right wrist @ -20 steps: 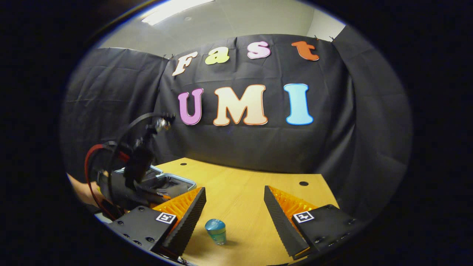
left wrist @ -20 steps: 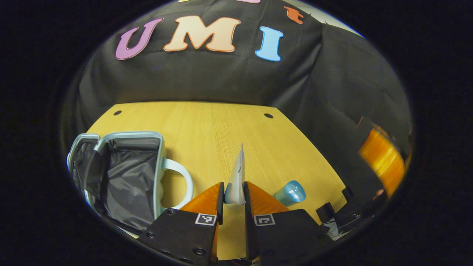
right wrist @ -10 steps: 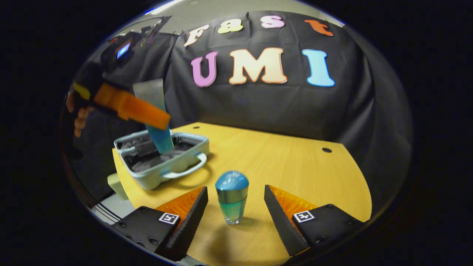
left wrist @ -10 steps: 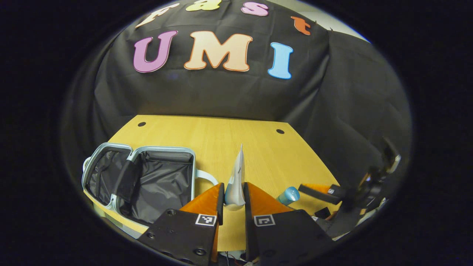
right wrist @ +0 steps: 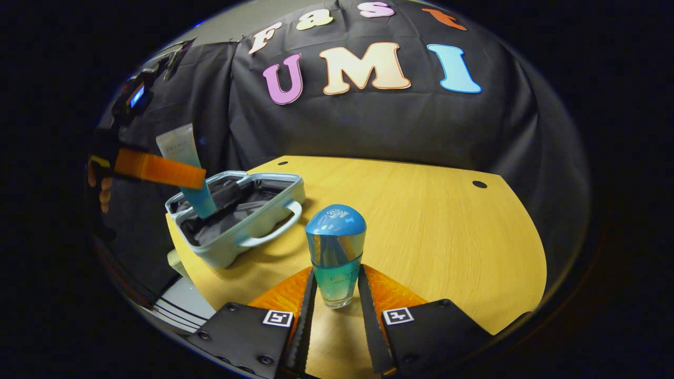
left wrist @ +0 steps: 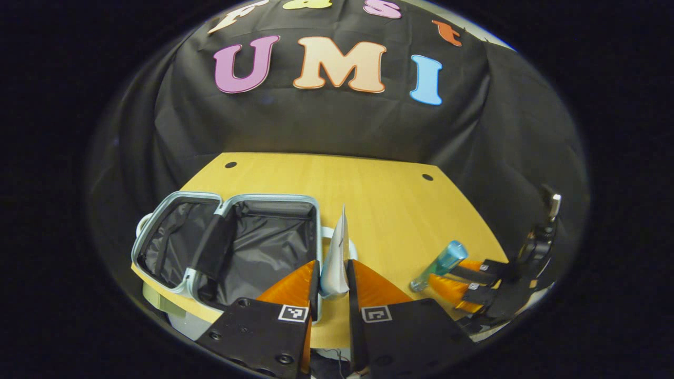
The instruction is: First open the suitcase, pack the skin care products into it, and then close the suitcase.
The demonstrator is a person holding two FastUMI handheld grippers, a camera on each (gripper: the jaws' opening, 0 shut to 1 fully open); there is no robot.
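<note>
Wooden table [left wrist: 379,200] against black cloth wall [left wrist: 326,126].

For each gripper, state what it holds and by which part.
The left gripper clamps a tube around its middle, over the open suitcase. The right gripper grips the bottle by its lower body.

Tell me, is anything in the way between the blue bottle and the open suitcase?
Nothing visible: bare wooden table lies between the blue-capped glass bottle and the open pale-blue suitcase. The left gripper holds a squeeze tube over the suitcase.
</note>
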